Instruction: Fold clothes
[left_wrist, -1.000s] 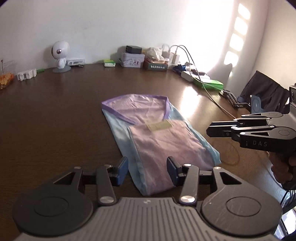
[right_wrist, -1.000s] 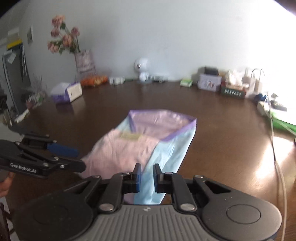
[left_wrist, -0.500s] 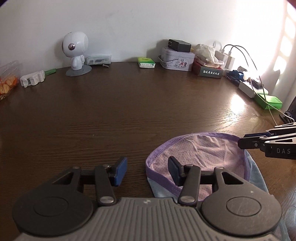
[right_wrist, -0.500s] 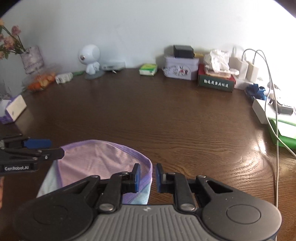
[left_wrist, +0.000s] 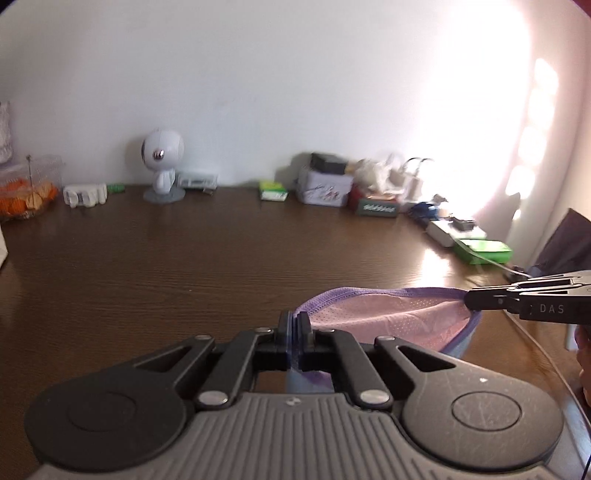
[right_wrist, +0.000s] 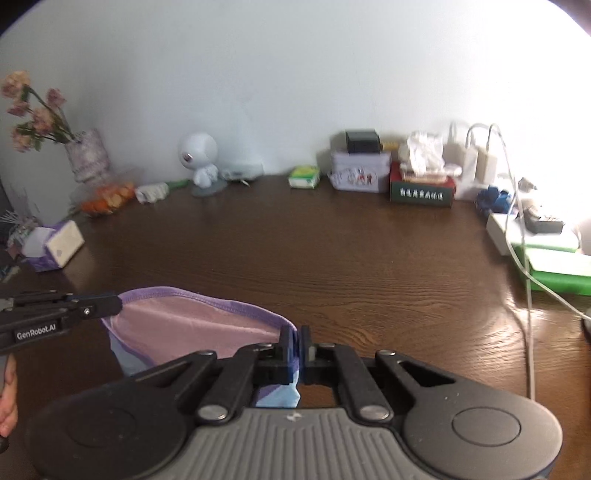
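A small pink garment (left_wrist: 391, 319) with a purple hem and light blue sides hangs stretched between my two grippers above the brown table (left_wrist: 184, 266). My left gripper (left_wrist: 294, 317) is shut on the left end of the purple hem. My right gripper (right_wrist: 294, 334) is shut on the other end of the hem, with the pink garment (right_wrist: 192, 326) sagging below. In the left wrist view the right gripper (left_wrist: 471, 299) enters from the right edge. In the right wrist view the left gripper (right_wrist: 116, 304) comes in from the left.
Along the back wall stand a white robot figurine (right_wrist: 201, 162), a tin box (right_wrist: 360, 171), a tissue box (right_wrist: 421, 190), chargers and a power strip (right_wrist: 532, 229) with a white cable (right_wrist: 524, 280). At the left are a flower vase (right_wrist: 88, 158) and a purple tissue box (right_wrist: 55, 245).
Both grippers moved up to the garment's far hem and closed on its two ends. The hem has since been lifted off the table and pulled taut between them.
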